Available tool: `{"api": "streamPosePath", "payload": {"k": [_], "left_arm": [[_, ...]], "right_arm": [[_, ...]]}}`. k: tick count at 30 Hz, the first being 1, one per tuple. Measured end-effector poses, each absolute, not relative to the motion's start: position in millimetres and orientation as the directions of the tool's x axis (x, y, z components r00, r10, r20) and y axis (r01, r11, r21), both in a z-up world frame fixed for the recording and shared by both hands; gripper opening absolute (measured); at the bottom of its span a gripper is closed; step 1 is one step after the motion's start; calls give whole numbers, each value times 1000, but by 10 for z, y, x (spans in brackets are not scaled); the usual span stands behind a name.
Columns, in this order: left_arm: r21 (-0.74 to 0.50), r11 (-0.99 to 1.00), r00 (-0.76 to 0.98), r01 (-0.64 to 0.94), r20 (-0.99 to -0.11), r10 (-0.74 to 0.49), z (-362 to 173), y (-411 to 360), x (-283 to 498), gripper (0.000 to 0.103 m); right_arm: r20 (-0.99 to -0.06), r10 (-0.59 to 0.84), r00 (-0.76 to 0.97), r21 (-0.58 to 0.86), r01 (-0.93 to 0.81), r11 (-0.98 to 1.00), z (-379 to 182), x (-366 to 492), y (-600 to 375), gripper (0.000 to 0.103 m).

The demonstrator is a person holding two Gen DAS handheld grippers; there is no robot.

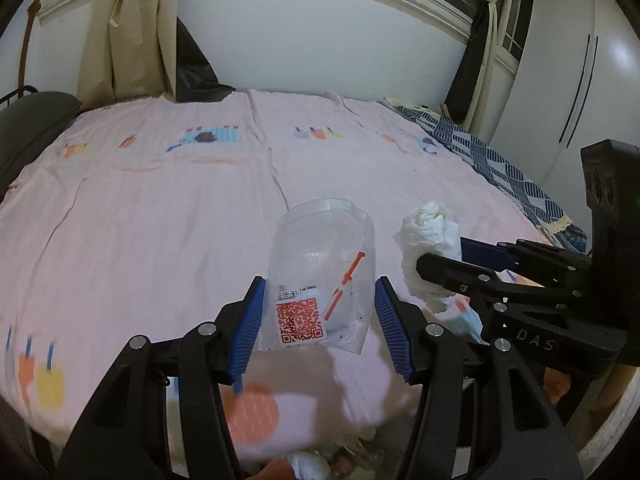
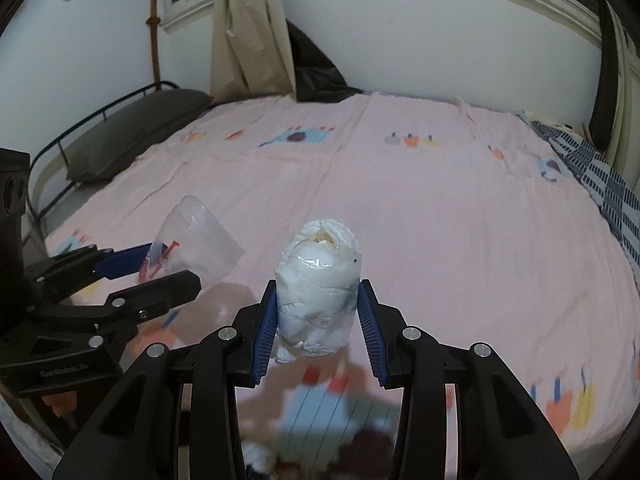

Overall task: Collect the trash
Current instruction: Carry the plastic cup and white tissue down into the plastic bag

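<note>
Your left tongs point(image 1: 318, 320) carry a clear plastic bag point(image 1: 320, 272) with a white label printed with an orange-red QR code point(image 1: 301, 321) (the small line of text above it is too blurred to read), plus orange-red marks on the plastic beside it. On the body of your right tongs point(image 2: 318, 322), seen from the left wrist, you can read "DAS"; from the right wrist, the left tongs' body shows lettering that looks like "GenRobot.AI". The bag sits between the blue pads point(image 1: 250, 320) of the left tongs, pinched at its lower part and raised above the pink bedspread point(image 1: 140, 220). Your right tongs are closed on a crumpled white tissue wad point(image 2: 318, 300) partly wrapped in clear film, its sides pressed against both pads, also lifted off the bed. The two loads hang side by side, near each other but apart, close to the bed's near edge.
</note>
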State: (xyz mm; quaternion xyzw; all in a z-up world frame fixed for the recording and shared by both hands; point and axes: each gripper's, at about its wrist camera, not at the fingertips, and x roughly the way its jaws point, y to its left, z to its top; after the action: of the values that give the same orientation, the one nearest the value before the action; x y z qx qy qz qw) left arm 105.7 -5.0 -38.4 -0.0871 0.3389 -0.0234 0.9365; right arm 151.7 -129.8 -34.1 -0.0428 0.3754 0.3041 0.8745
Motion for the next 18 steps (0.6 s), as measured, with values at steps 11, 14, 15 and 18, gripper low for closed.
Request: {"api": "streamPosePath", "payload": {"k": [11, 14, 15, 18], "left_arm": [[-159, 984, 716, -77, -696, -56, -601, -297, 444, 56], [-175, 978, 693, -114, -719, -48, -677, -318, 318, 56], [-181, 976, 688, -124, -725, -46, -697, -313, 293, 56], [-187, 968, 657, -167, -753, -32, -774, -313, 222, 56]], "right_arm": [[-731, 439, 523, 87, -567, 819, -494, 712, -1383, 37], [-751, 435, 497, 101, -565, 819, -531, 616, -1402, 37], [-756, 436, 489, 109, -562, 820, -540, 605, -1414, 37], [-770, 440, 463, 138, -551, 823, -585, 559, -1454, 37]]}}
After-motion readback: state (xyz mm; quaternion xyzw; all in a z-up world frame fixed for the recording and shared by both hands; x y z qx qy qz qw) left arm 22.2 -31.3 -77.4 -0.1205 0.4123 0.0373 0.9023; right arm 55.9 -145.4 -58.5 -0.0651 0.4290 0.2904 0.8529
